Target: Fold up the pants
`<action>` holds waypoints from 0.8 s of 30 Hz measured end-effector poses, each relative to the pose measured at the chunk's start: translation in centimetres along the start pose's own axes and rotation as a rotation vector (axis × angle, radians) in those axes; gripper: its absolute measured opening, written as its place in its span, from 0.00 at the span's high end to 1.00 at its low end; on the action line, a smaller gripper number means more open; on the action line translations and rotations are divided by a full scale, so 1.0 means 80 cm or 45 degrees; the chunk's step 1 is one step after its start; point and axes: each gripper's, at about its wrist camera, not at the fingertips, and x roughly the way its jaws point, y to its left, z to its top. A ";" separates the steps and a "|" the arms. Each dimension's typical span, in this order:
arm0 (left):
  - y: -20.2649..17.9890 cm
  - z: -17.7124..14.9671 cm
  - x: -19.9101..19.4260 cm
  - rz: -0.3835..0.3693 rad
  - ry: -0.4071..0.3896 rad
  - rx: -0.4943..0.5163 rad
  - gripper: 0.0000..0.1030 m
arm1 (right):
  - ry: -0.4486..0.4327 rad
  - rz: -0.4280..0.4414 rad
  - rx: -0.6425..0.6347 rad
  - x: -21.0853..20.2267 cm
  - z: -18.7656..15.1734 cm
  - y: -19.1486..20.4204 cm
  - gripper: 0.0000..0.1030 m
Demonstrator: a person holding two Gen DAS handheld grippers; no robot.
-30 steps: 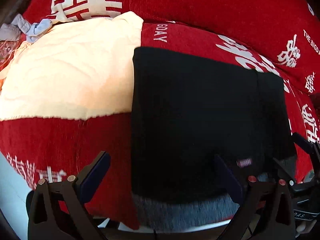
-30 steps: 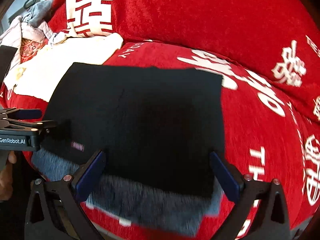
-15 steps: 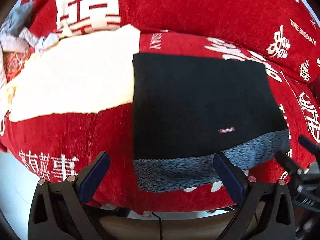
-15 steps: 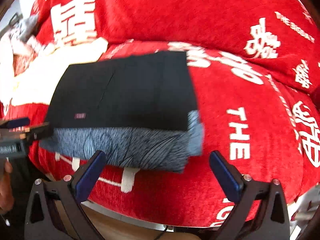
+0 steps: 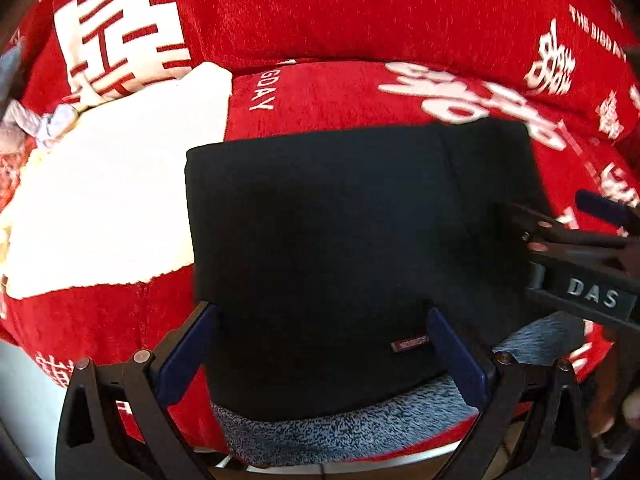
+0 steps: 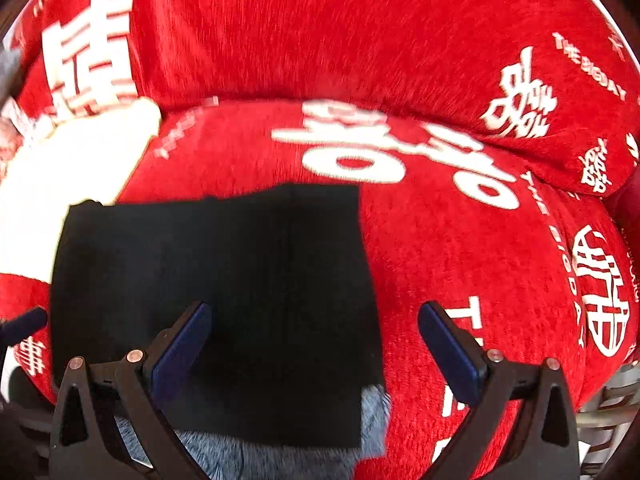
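A red sofa cover [image 5: 360, 92] printed with white characters fills both views, from seat cushion to backrest. On the seat lies a cream cloth [image 5: 108, 200] at about nine o'clock in the left wrist view, its right edge touching or just under the pants. The pants [image 5: 340, 240] are black, folded into a squarish packet at the centre of that view, with a grey fleecy inner layer [image 5: 340, 432] showing along the near edge at six o'clock. In the right wrist view the same packet [image 6: 224, 292] sits from centre toward eight o'clock.

The left gripper [image 5: 320, 348] hovers over the near edge with its jaws wide apart, clamped on nothing. The right gripper [image 6: 316, 348] also stands wide apart, straddling the packet's right edge; it appears in the left wrist view at three o'clock.

Judging from the neat rectangle, the folding looks nearly done, and the step in hand seems to be a last fold or squaring up. To do it well, each gripper should pinch all layers at a near corner, lift evenly and keep the edges aligned, so the slippery-looking fleece does not slide out.

Readable writing: "THE BIGDAY" [image 6: 588, 64] on the cover, "DAS" [image 5: 592, 292] on the right gripper's body. A small reddish tag [image 5: 410, 343] on the pants is too small to read.
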 end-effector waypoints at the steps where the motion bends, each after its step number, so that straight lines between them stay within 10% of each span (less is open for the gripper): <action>1: -0.004 -0.002 0.001 0.014 -0.022 0.020 0.00 | 0.022 0.001 -0.009 0.007 -0.003 0.003 0.00; 24: 0.016 -0.021 -0.010 -0.121 0.073 -0.081 0.00 | -0.055 -0.037 0.033 -0.035 -0.060 -0.019 0.00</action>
